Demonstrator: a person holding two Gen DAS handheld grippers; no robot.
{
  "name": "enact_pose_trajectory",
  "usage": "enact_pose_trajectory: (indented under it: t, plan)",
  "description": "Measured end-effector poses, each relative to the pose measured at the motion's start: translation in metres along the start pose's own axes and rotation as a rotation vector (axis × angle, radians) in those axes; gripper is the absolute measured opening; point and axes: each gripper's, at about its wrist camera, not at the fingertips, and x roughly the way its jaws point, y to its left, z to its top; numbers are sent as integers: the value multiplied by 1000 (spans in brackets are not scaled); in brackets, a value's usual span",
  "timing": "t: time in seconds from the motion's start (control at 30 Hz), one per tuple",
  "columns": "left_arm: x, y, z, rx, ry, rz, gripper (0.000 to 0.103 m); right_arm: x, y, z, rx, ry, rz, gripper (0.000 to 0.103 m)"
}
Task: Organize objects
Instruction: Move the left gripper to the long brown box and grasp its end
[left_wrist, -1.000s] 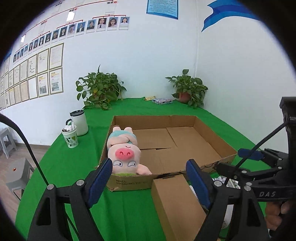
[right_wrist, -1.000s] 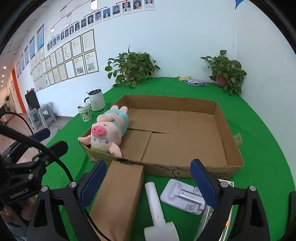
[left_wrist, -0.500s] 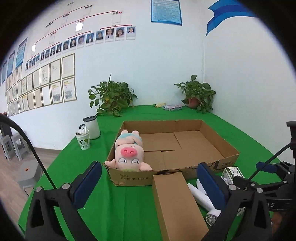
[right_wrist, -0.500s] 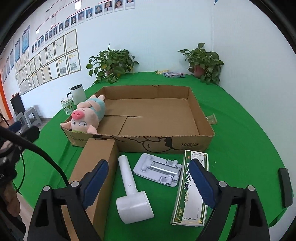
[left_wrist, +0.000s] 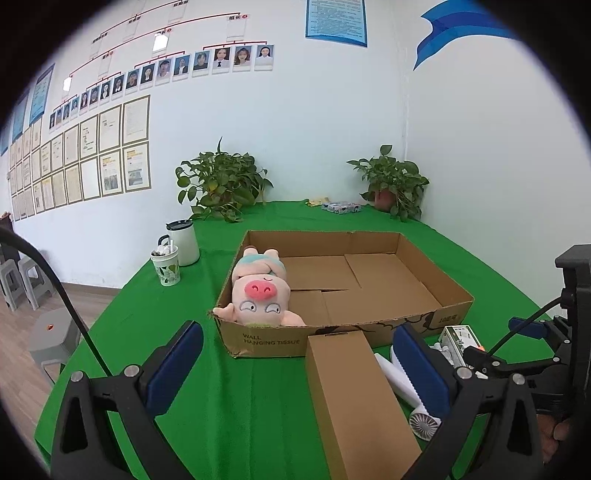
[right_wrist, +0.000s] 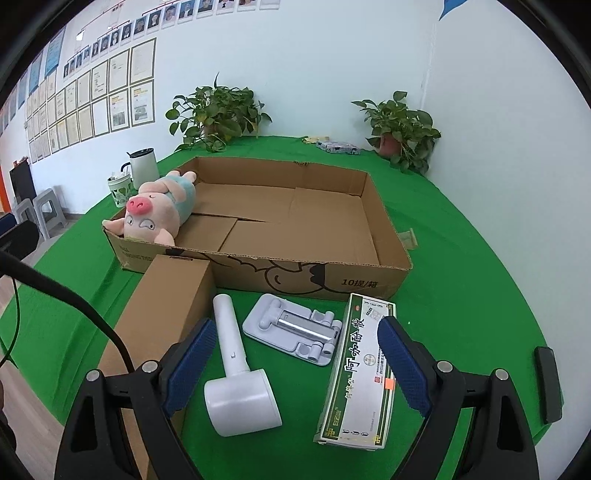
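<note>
covering the table, green cloth (right_wrist: 461, 266) (white walls (left_wrist: 332, 129) behind)

Big box (right_wrist: 384, 254) sits mid table (right_wrist: 461, 266). Toy pig (right_wrist: 159, 212) in its near-left corner. Just near the box, left to right: tall box (right_wrist: 162, 314), fan (right_wrist: 236, 365), stand (right_wrist: 291, 328), flat pack (right_wrist: 360, 373). Mug (right_wrist: 142, 168) & cup (right_wrist: 119, 190) far left. Two plants (right_wrist: 218, 110) at far wall.

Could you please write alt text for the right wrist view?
An open right gripper hovers over a white handheld fan, grey phone stand and green box on a green table, before a cardboard tray holding a plush pig.
</note>
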Motion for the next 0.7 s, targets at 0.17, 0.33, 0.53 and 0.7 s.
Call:
enact_pose_trajectory:
  t: [0.17, 0.33, 0.53, 0.7]
  plan:
    - [-22, 26, 7, 7, -24, 56, 102, -18, 18, 6, -92, -17, 5, 89]
    - [-35, 55, 10, -13, -17, 65, 102, -85, 61, 10, -168, -38, 438, 89]
    - [-11, 69, -13, -73, 86, 2, 102, -94, 85, 4, -89, 32, 824, 97]
    - [24, 63, -46, -102, 222, -82, 102, -23, 99, -30, -20, 223, 625, 97]
